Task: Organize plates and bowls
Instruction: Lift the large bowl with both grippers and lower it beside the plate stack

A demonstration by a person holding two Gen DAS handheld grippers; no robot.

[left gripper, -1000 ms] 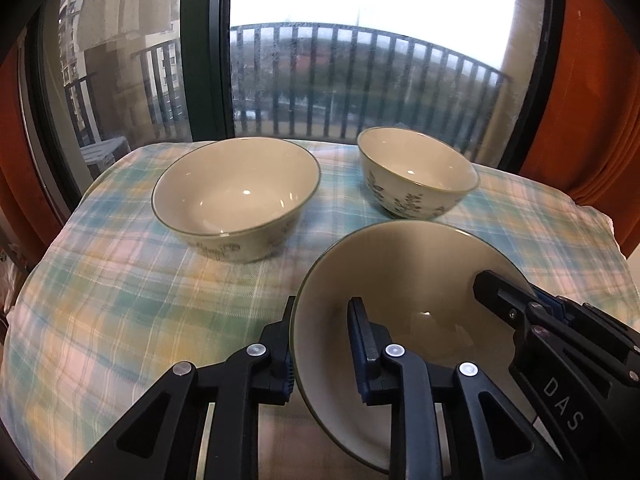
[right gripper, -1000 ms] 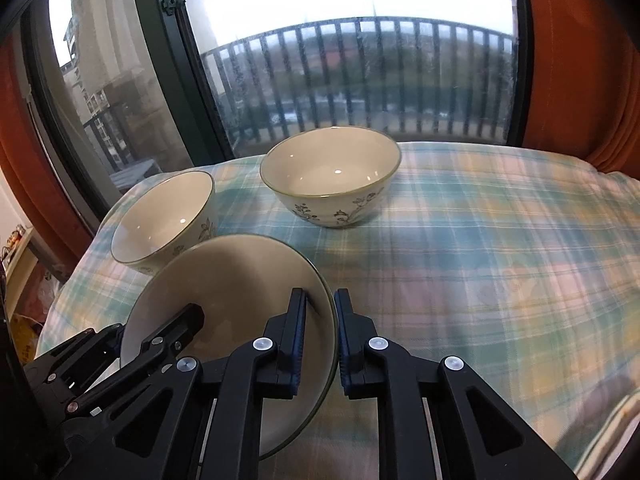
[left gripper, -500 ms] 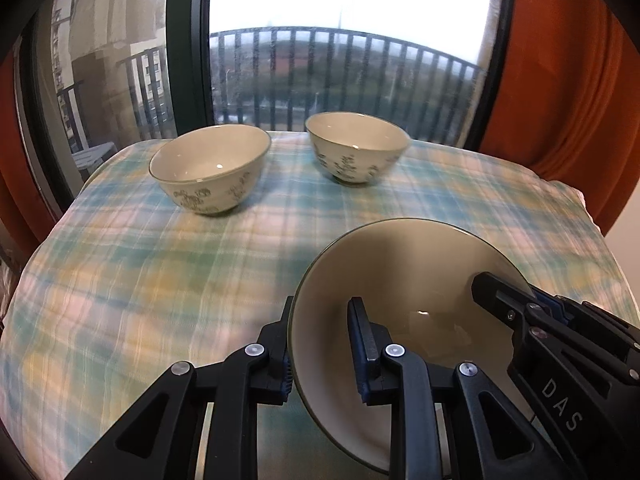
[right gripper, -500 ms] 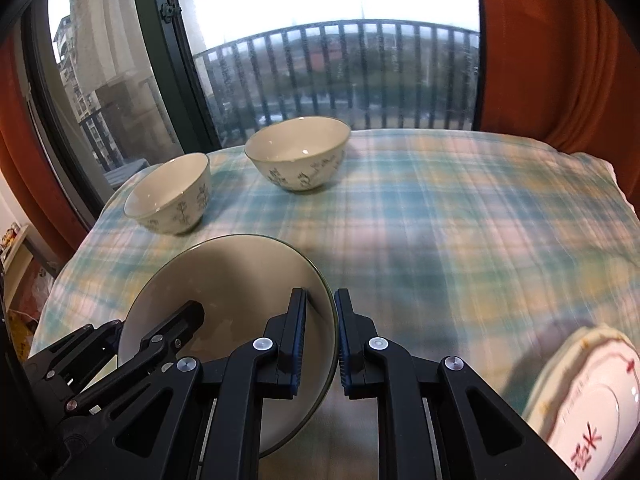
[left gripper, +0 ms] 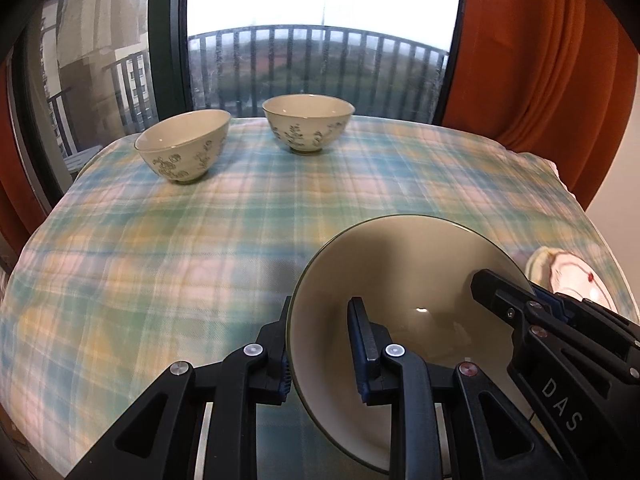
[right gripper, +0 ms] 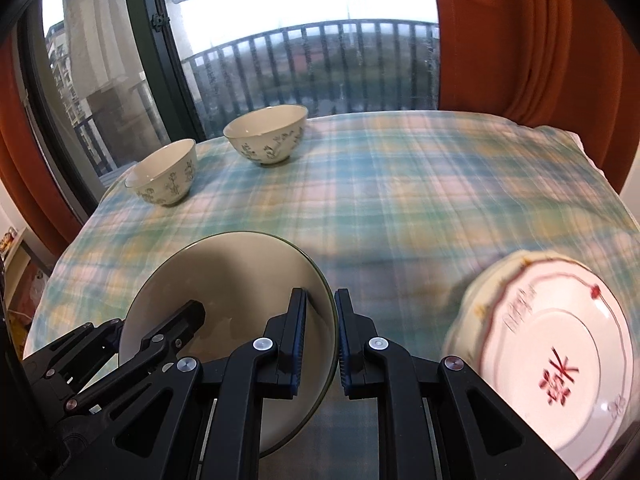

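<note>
I hold a wide, shallow cream ceramic plate with a thin dark-green rim (left gripper: 404, 280) between my two tools, lifted above the desk, which is covered by a soft plaid cloth in pale blue, yellow and pink (left gripper: 200, 240). My left tool (left gripper: 320, 344) is clenched on the plate's left edge, one finger outside the rim and the other inside the dish. My right tool (right gripper: 320, 332) is clenched on the opposite edge, the rim running up between its two blue-ridged pads (right gripper: 299, 344). From the left wrist view the plate tilts towards me, its pale inside showing a small highlight. At the far side of the desk, near the window, stand two cream ceramic bowls painted with dark floral sprigs: the left bowl (left gripper: 184, 146) and the right bowl (left gripper: 308, 122), upright, close together but apart. Low on my right lies a white plate with a scalloped red-lined border and a red character in its middle (right gripper: 556, 356), blurred, seemingly stacked on another pale dish. Behind the desk are a dark-framed window with a balcony railing (right gripper: 320, 60) and an orange-red curtain (right gripper: 520, 32).
</note>
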